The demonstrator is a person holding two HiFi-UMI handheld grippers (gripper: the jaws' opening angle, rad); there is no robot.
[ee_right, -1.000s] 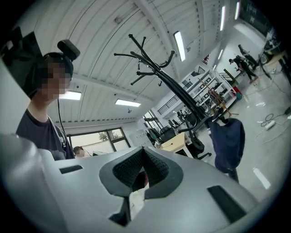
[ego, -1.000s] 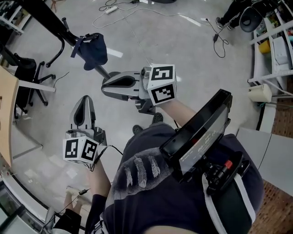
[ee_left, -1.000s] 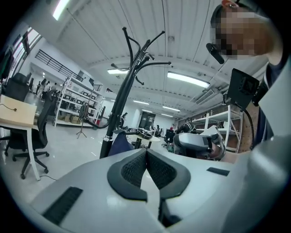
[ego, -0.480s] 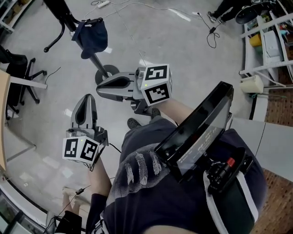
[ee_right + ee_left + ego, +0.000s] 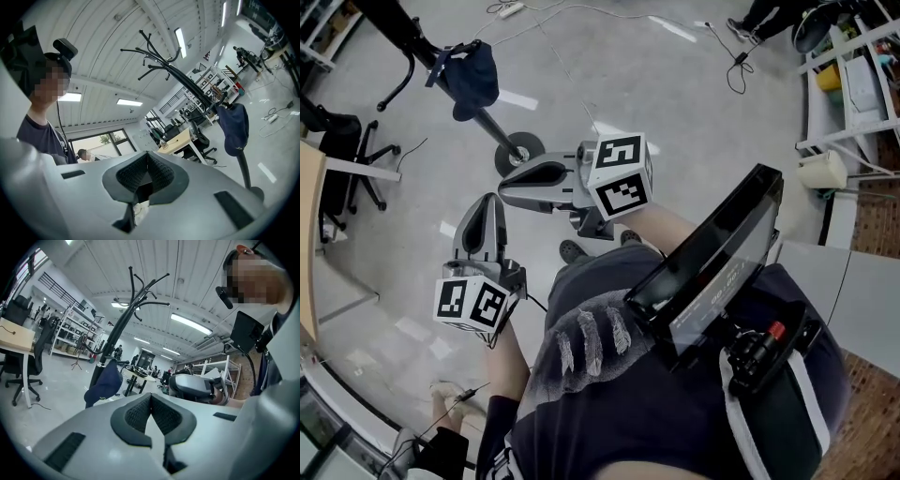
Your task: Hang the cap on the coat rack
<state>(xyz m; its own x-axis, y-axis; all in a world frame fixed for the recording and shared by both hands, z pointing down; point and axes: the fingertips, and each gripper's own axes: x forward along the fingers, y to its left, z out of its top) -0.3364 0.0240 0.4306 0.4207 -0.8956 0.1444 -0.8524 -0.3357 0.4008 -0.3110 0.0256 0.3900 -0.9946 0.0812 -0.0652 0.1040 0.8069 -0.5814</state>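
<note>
Both grippers are up in front of the person at about chest level, neither carrying anything. The left gripper (image 5: 486,200), grey plastic w/ black textured pads, has its jaws pressed together; its own view shows the pads meeting in a tight V, nothing between them. The right gripper (image 5: 506,182), same build, is also fully closed & empty, pads touching tip to tip. The two sit near each other, the R one crossing in front of the person, the L one lower and pointing away from the body.

The dark navy fabric cap (image 5: 471,80) is already on the black metal coat rack (image 5: 492,127). It hangs partway down the pole, brim lowest, well below the curved hooks at the top. It's well apart from both grippers, touched by neither. From the head view the rack's round base shows on the floor just beyond the R gripper's tip; the pole leans off to the upper left of that view. Both gripper views have the rack & cap ahead, off to one side of the jaws.

Around: pale grey polished floor (image 5: 675,112) w/ loose white cables (image 5: 572,11), a black wheeled office chair (image 5: 356,150) beside a light wood desk (image 5: 307,234), white shelving (image 5: 853,84) on the far right. A black flat screen (image 5: 712,262) is strapped at the person's chest.
</note>
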